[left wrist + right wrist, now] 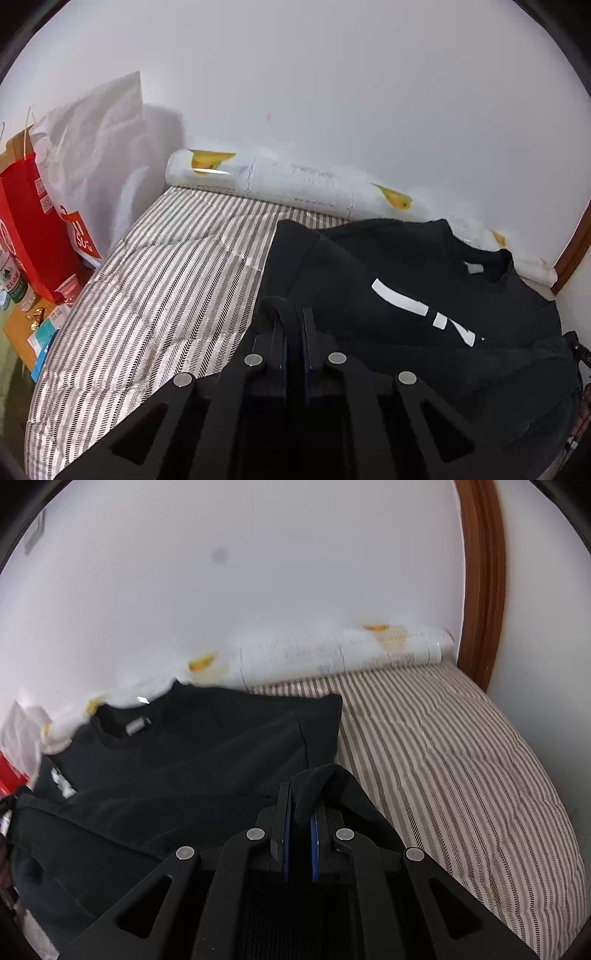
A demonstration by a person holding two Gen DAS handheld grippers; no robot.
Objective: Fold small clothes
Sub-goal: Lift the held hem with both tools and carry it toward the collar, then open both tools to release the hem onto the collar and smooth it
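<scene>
We have the left gripper (293, 314) clenched on a bunch of the black shirt (406, 295) at lower centre of its frame; the right gripper (301, 805) likewise pinches shirt fabric (lower centre). The shirt lies on the striped bed (166, 277), a white roll (295, 181) behind it.

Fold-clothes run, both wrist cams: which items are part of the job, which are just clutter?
In the job:
- black T-shirt, white print, on the striped bedcover
- left gripper, shut on its cloth
- right gripper, shut on its cloth

Lying about:
- white roll with yellow print by the wall
- red bag
- plastic bottle
- white bag
</scene>
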